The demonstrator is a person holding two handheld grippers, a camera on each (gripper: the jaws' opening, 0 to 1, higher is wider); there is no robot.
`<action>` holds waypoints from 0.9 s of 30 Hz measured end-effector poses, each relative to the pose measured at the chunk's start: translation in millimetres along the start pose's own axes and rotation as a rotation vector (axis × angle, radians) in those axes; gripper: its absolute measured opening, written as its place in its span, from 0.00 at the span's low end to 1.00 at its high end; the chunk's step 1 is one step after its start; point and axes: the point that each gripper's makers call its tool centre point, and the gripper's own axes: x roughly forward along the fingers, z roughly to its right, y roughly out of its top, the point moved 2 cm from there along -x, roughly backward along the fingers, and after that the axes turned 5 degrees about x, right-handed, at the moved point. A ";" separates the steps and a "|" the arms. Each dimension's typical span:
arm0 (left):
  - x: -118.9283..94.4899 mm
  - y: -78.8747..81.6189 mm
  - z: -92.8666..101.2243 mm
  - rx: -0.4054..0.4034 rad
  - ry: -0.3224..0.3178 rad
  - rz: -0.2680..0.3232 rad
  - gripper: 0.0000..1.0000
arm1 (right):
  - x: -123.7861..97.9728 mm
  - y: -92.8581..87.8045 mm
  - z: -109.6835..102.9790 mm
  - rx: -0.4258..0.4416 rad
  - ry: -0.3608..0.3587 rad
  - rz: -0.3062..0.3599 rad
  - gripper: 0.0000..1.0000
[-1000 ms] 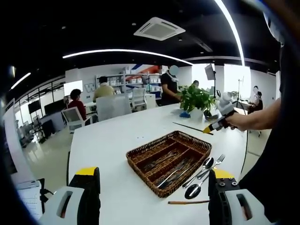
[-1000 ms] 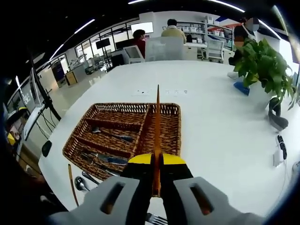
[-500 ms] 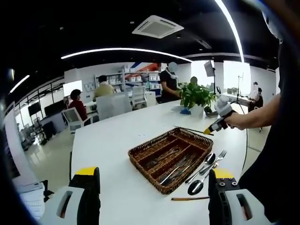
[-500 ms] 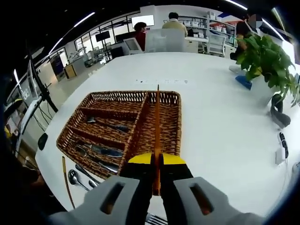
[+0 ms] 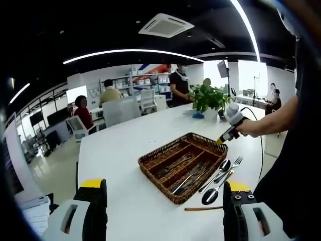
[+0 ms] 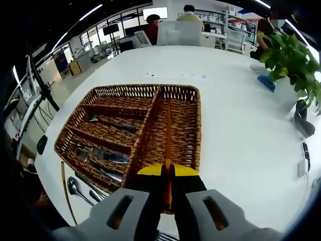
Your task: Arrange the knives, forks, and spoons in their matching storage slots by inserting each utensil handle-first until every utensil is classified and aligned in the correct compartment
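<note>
On a white table [image 5: 120, 150] sits a wicker tray [image 5: 183, 159] split into long slots and one wide end compartment. In the right gripper view, the right gripper [image 6: 167, 193] has its jaws clenched on a thin orange stick [image 6: 168, 145], likely a chopstick, which points straight away from the camera over the tray's wide right compartment [image 6: 180, 125]. The stick lies along that compartment's length; whether its far tip touches the wicker cannot be told. The slots on the left of the tray hold metal cutlery [image 6: 105, 155], the pieces lying lengthwise.

In the left gripper view, the left gripper [image 5: 165, 211] hangs near the table's near edge, jaws wide apart and holding nothing. Beyond it, the tray stands at mid-table. Just right of the tray, on the bare table, lie a spoon [image 5: 213, 193], a second spoon [image 5: 220, 168] and a fork [image 5: 231, 164], side by side and close together. A second orange stick [image 5: 203, 208] lies flat on the table near these, closer to the camera. The right gripper appears here at the tray's far right corner, held in a person's hand [image 5: 247, 128].

A potted plant [image 6: 291, 65] stands far right on the table. People sit at desks in the background.
</note>
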 end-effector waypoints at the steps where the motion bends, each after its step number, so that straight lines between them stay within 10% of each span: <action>1: -0.3 -0.2 -0.2 -0.001 0.001 0.000 1.00 | 1.6 -0.5 -0.5 0.000 0.001 -0.001 0.02; 27: -11.5 -11.1 3.9 -0.005 0.024 -0.028 1.00 | 31.8 -31.6 -2.3 -0.047 -0.008 -0.128 0.03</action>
